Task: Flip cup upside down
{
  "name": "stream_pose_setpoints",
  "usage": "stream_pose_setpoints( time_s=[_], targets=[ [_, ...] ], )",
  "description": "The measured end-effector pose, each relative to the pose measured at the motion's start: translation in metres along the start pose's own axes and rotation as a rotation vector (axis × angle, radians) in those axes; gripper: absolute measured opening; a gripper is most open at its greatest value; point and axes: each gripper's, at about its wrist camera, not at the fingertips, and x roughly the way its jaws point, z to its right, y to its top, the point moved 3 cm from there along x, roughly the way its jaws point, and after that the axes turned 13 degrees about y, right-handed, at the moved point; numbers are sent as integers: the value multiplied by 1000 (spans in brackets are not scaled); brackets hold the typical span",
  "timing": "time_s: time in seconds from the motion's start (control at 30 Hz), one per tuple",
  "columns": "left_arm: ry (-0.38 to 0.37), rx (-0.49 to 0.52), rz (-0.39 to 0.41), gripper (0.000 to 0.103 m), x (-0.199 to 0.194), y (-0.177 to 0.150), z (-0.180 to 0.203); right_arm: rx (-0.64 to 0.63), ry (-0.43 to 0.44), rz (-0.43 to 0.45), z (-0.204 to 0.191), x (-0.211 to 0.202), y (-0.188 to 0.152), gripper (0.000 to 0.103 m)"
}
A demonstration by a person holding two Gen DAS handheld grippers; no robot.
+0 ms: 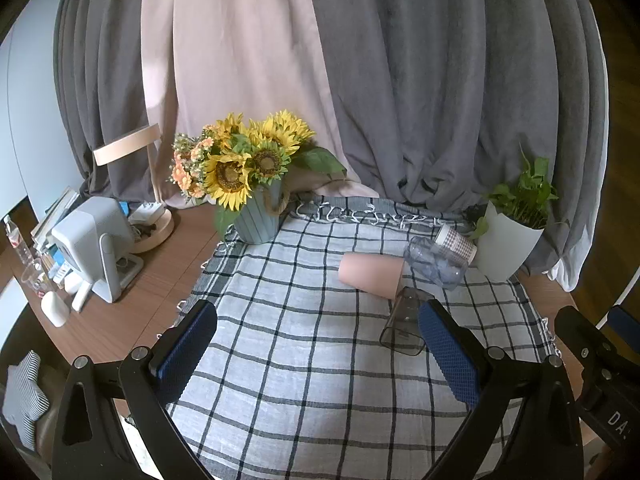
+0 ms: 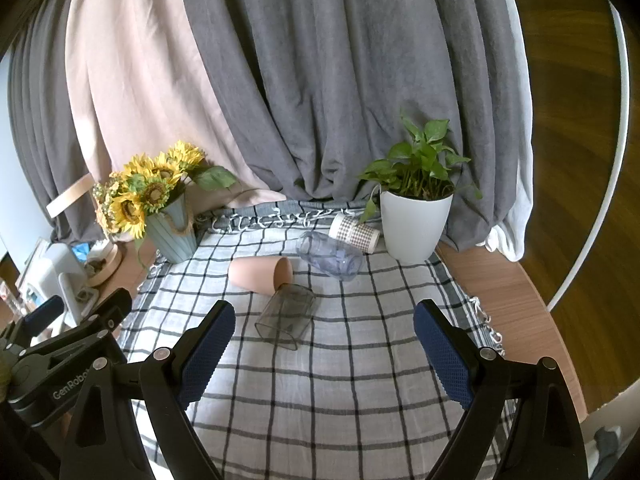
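Observation:
Several cups lie on their sides on the checked cloth (image 2: 340, 380): a pink cup (image 2: 260, 274) (image 1: 370, 274), a smoky clear cup (image 2: 286, 314) (image 1: 404, 326), a bluish clear cup (image 2: 330, 256) (image 1: 436, 262) and a gingham-patterned cup (image 2: 354, 232) (image 1: 456, 240). My left gripper (image 1: 318, 344) is open and empty over the cloth, its right finger beside the smoky cup. My right gripper (image 2: 324, 342) is open and empty, just short of the smoky cup.
A sunflower vase (image 2: 174, 232) stands at the back left of the cloth and a white potted plant (image 2: 414, 220) at the back right. Grey and pink curtains hang behind. A white device (image 1: 94, 248) and clutter sit on the wooden table at the left.

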Motion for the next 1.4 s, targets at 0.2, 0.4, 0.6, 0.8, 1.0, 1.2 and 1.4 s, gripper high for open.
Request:
stream_pose_setpoints(
  time_s=[0.2, 0.4, 0.6, 0.8, 1.0, 1.2, 1.4],
  targets=[
    [0, 0, -1, 103, 0, 0, 0, 0, 0, -1, 0, 1, 0, 91],
    [-2, 2, -3, 103, 2, 0, 0, 0, -2, -2, 0, 2, 0, 91],
    [1, -3, -4, 103, 2, 0, 0, -1, 0, -3, 0, 2, 0, 91],
    [3, -6, -7, 103, 4, 0, 0, -1, -1, -2, 0, 2, 0, 91],
    [7, -9, -20, 103, 8, -2, 2, -1, 2, -9, 1, 5, -2, 91],
    [0, -17, -68, 103, 18, -2, 11, -5, 16, -38, 4, 16, -2, 91],
    [2, -17, -136, 103, 45, -1, 35, -3, 42, -130, 23, 44, 1, 91]
  ],
)
